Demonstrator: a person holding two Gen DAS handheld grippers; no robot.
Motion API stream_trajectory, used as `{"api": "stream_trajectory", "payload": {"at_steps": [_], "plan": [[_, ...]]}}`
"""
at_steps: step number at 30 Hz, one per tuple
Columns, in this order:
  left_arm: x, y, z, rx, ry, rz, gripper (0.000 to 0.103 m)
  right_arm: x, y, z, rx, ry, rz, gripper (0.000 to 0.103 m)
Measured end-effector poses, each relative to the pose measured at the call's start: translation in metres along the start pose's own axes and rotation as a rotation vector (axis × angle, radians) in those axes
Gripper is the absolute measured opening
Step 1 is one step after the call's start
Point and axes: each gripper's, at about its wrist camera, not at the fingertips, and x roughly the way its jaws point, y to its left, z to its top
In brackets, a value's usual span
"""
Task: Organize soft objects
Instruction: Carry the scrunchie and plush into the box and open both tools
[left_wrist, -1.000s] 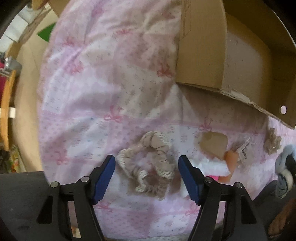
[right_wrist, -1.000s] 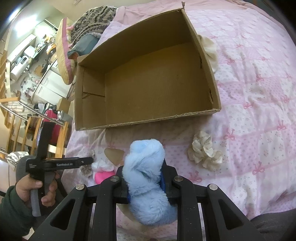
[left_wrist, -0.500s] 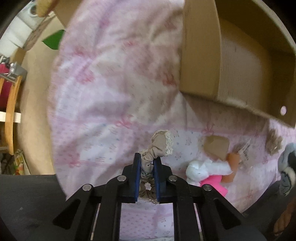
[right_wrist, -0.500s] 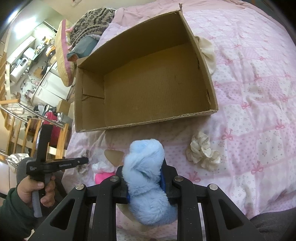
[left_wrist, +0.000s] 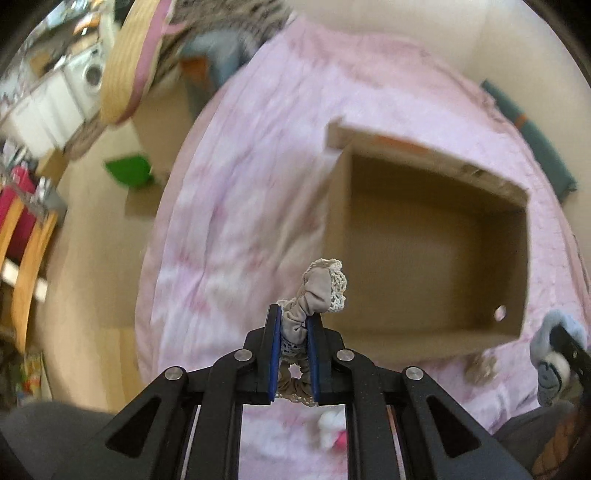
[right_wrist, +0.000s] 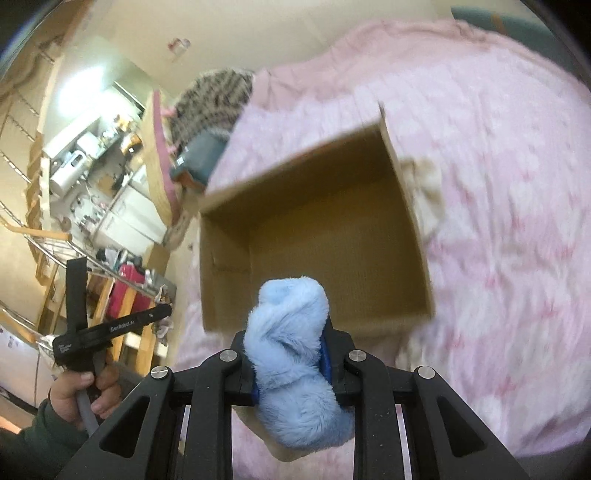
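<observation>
My left gripper (left_wrist: 293, 325) is shut on a beige lace-edged scrunchie (left_wrist: 317, 291) and holds it raised above the pink bedspread (left_wrist: 229, 229), just short of the near-left corner of the open cardboard box (left_wrist: 424, 251). My right gripper (right_wrist: 290, 332) is shut on a fluffy light-blue scrunchie (right_wrist: 291, 332) and holds it up before the near wall of the same box (right_wrist: 325, 236), whose inside looks bare. The blue scrunchie also shows at the right edge of the left wrist view (left_wrist: 550, 354).
A small tan scrunchie (left_wrist: 480, 371) lies by the box's near wall. A white and pink soft toy (left_wrist: 332, 432) lies below my left gripper. A cream cloth (right_wrist: 424, 192) lies at the box's right side. The bed's left edge drops to the floor (left_wrist: 92, 258).
The left gripper closed on the beige scrunchie and lifted it off the bedspread toward the box. The right gripper rose and moved nearer the box with the blue scrunchie.
</observation>
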Motion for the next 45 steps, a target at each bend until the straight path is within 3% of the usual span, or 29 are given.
{"api": "stream_trajectory", "payload": {"at_steps": [3,6,11,15,20,24,27,33,41,45], "plan": [[-0.013,-0.019,0.013,0.017,-0.097,-0.069,0.012,-0.005,0.006,0.019,-0.029,-0.074,0.009,0.025],[-0.027,-0.039,0.027,0.043,-0.175,-0.083,0.012,-0.002,0.009,0.035,-0.061,-0.134,-0.005,0.025],[-0.009,-0.065,0.037,0.098,-0.181,-0.117,0.012,0.015,0.003,0.049,-0.062,-0.188,-0.024,0.025],[0.013,-0.082,0.031,0.18,-0.223,-0.196,0.012,0.035,-0.006,0.041,-0.059,-0.16,-0.055,0.025],[0.05,-0.093,0.015,0.225,-0.147,-0.204,0.012,0.054,-0.015,0.031,-0.068,-0.102,-0.142,0.025],[0.069,-0.094,0.007,0.221,-0.117,-0.141,0.012,0.062,-0.022,0.029,-0.042,-0.071,-0.164,0.025],[0.073,-0.096,0.004,0.24,-0.129,-0.095,0.012,0.068,-0.026,0.028,-0.03,-0.049,-0.179,0.025],[0.072,-0.101,-0.001,0.257,-0.11,-0.122,0.012,0.078,-0.029,0.024,-0.02,-0.01,-0.181,0.025],[0.07,-0.105,-0.005,0.277,-0.109,-0.093,0.013,0.084,-0.027,0.02,-0.039,0.01,-0.186,0.027],[0.067,-0.108,-0.007,0.295,-0.109,-0.115,0.026,0.085,-0.027,0.022,-0.036,0.009,-0.184,0.03]]}}
